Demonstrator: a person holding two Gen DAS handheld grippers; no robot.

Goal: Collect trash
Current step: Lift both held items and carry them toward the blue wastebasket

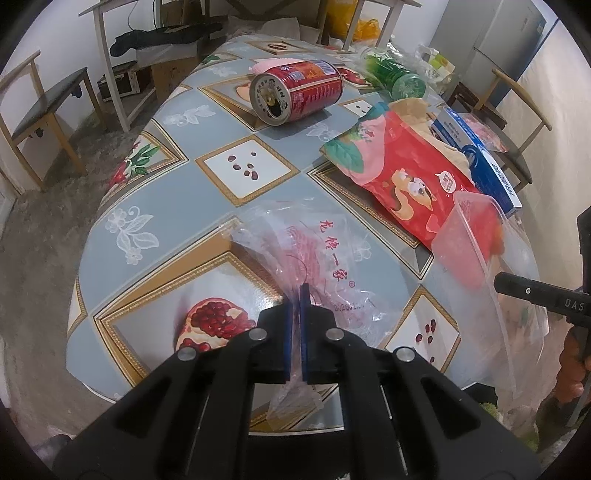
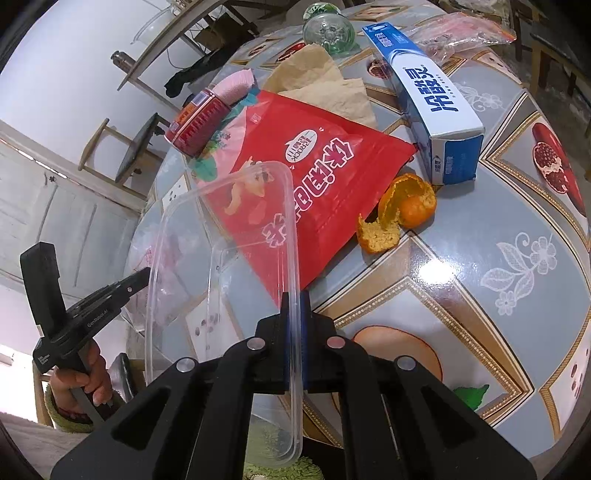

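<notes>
My left gripper [image 1: 295, 291] is shut on a thin clear plastic bag [image 1: 317, 266] with red print, which lies crumpled on the table's near end. My right gripper [image 2: 294, 299] is shut on the rim of a clear plastic container [image 2: 221, 266], held tilted above the table edge; the same container [image 1: 467, 236] shows at the right of the left wrist view. Beyond lie a red snack pouch [image 2: 314, 173], a red can [image 1: 295, 92] on its side, orange peel [image 2: 402, 206] and brown paper [image 2: 317, 81].
A blue-and-white box [image 2: 432, 103] and green glass bottles [image 2: 328, 29] lie farther back on the patterned tablecloth [image 2: 498, 229]. Wooden chairs [image 1: 40, 122] stand on the floor to the left. A hand [image 2: 85, 380] holds the left gripper's handle.
</notes>
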